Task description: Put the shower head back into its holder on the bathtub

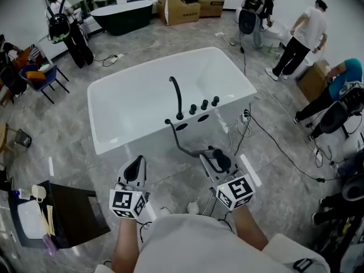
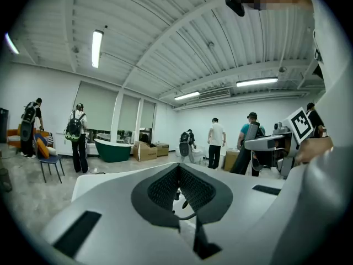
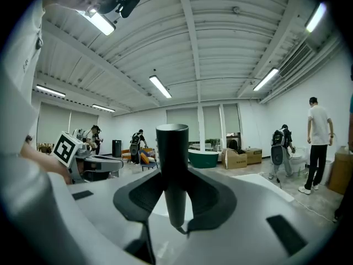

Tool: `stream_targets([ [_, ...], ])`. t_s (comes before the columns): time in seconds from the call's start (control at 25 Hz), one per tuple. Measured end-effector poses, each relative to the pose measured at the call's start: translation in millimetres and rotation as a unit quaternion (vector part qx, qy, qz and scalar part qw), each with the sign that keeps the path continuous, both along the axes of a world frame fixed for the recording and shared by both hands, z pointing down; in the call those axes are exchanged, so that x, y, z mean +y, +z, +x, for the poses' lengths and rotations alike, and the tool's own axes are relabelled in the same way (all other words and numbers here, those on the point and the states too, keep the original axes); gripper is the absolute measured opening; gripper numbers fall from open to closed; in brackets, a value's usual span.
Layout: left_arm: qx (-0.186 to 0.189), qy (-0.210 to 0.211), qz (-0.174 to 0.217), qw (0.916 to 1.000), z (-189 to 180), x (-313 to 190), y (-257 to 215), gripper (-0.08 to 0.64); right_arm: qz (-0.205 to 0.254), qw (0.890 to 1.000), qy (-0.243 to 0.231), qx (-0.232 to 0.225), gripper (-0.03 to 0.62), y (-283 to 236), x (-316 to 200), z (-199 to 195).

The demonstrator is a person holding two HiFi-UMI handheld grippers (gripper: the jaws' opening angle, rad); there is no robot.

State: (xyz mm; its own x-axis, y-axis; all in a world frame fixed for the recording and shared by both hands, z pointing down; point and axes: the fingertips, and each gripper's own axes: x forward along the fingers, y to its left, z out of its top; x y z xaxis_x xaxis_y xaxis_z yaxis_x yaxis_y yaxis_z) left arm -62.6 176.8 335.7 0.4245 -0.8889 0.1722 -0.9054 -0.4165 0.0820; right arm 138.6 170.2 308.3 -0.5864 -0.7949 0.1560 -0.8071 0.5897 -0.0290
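Observation:
A white bathtub (image 1: 142, 104) stands on the grey floor ahead of me. On its near rim are a black spout (image 1: 177, 95), three black knobs (image 1: 204, 104) and two dark oval openings (image 1: 181, 127). A black hose (image 1: 181, 143) runs from the rim down to my right gripper (image 1: 216, 157). In the right gripper view that gripper (image 3: 173, 200) is shut on the black shower head (image 3: 172, 164), which stands upright between the pads. My left gripper (image 1: 136, 166) hangs left of it, in front of the tub. Its pads (image 2: 165, 186) meet, with nothing between them.
Several people stand around the room, two at the far right (image 1: 301, 36) and one at the far left (image 1: 65, 27). A dark green tub (image 1: 122, 15) and cardboard boxes (image 1: 182, 7) stand at the back. Cables (image 1: 278, 147) trail over the floor at right. A black stand (image 1: 68, 212) is at the lower left.

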Motion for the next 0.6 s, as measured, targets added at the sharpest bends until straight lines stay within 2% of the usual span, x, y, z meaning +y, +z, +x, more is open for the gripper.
stream_targets([
  [0.28, 0.003, 0.002, 0.005, 1.0000, -3.5, -1.7, -3.7, 0.011, 0.001, 1.000, 0.004, -0.011, 0.144, -4.8, -1.4, -1.0],
  [0.6, 0.002, 0.012, 0.003, 0.9999, -7.0, -2.9, -1.6, 0.011, 0.005, 1.000, 0.010, -0.003, 0.144, -4.5, -3.6, -8.1],
])
